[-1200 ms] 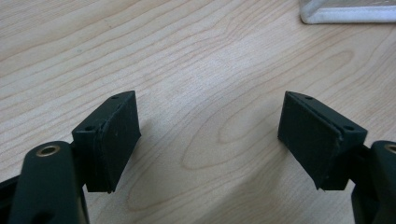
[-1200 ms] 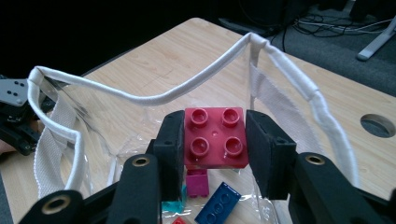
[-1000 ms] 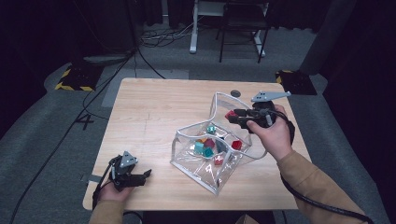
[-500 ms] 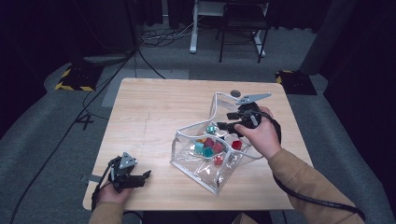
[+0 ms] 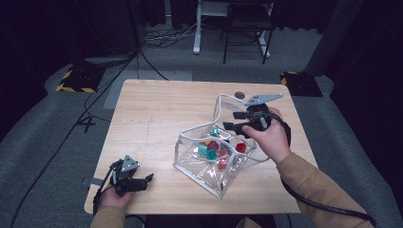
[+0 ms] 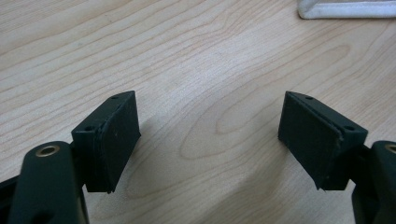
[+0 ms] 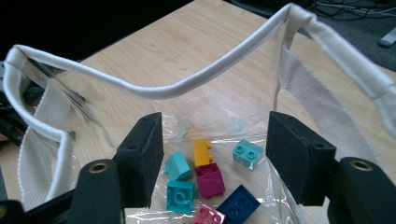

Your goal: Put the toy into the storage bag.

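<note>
bag (image 6: 346, 9): cut off at top edge | pink brick (image 7: 209, 217): cut off below

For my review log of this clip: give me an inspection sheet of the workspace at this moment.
Surface: light wooden table, bare apart from what follows.
Job's things: clear bag with white edging, mouth open; coloured toy bricks lie loose inside it, teal, yellow, magenta, blue and pink.
Clutter: small dark round spot by the table's far edge; cannot tell what it is.
Grippers: right tongs open over the bag's mouth, having just opened, nothing between the pads. Left tongs open, low over bare wood at the near left corner.
Cables: black cable trails from the right tongs; more cables on the floor beyond.
Surroundings: grey carpet, yellow-black striped tape, chair and desk legs behind.
</note>
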Motion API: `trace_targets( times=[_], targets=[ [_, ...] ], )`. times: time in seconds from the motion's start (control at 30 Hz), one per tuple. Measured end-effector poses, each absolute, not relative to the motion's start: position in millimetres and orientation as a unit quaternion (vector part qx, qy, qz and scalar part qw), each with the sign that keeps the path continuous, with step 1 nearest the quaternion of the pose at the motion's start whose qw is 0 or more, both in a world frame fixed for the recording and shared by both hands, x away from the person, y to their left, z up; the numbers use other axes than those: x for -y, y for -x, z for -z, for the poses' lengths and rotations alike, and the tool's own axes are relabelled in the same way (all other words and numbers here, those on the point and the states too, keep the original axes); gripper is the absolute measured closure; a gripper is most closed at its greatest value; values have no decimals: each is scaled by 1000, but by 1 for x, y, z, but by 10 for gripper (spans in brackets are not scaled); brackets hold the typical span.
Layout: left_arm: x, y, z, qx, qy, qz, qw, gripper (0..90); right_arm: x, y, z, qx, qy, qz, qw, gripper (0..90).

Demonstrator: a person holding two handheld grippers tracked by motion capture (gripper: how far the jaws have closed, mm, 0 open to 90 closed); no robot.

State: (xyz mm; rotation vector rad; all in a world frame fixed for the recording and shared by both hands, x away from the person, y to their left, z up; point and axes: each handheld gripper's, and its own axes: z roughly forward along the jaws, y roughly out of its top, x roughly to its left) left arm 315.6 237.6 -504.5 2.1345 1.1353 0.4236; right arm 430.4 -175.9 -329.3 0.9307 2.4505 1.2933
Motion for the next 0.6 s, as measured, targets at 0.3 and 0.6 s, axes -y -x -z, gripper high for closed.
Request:
trace_targets(
  times=[0.3,0.6],
  targets=[
    [-237,-316,504,-436,-819,-162,337,208,197,-423,308,-822,-317,-453,132,376],
    [-237,-316,504,-436,-819,-162,337,208,224,-417,293,-808,-328,-465,155,376]
  ],
)
